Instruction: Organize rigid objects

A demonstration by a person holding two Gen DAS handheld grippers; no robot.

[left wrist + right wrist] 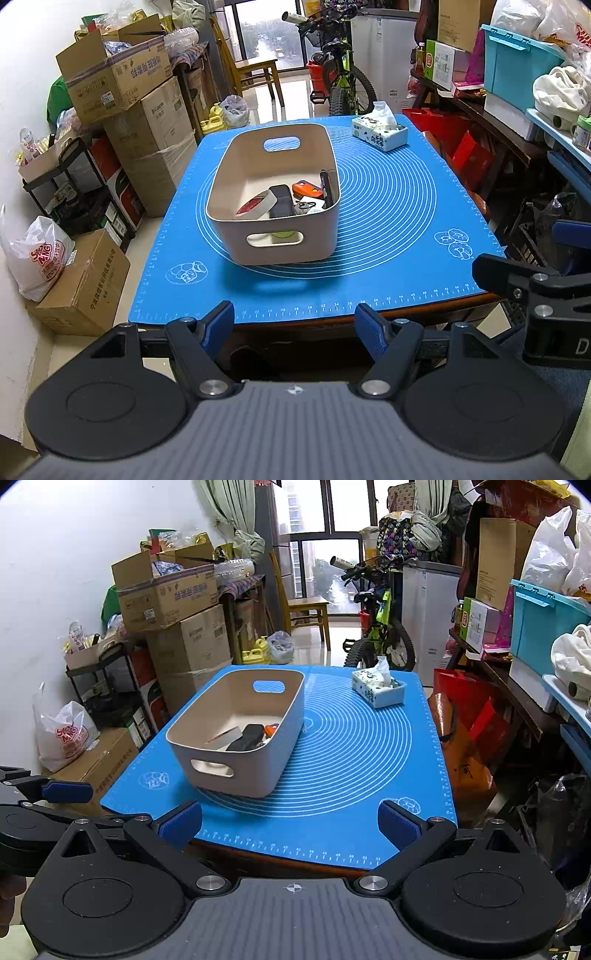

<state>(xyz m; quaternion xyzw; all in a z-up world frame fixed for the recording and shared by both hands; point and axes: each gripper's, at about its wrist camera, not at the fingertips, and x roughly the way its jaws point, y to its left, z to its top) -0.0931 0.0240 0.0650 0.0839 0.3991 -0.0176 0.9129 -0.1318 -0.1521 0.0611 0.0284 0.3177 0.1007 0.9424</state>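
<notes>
Beige handled bin (273, 236) upright on mat, tape roll (256, 204), black case (282, 201), orange item (306, 189) inside.

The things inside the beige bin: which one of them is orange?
The small flat orange item near the right wall of the beige bin. Beside it, the tape roll is white and red, and the case is black.

Stacked cardboard boxes (122, 81) left, window (325, 554), bicycle (340, 70) beyond.
</notes>
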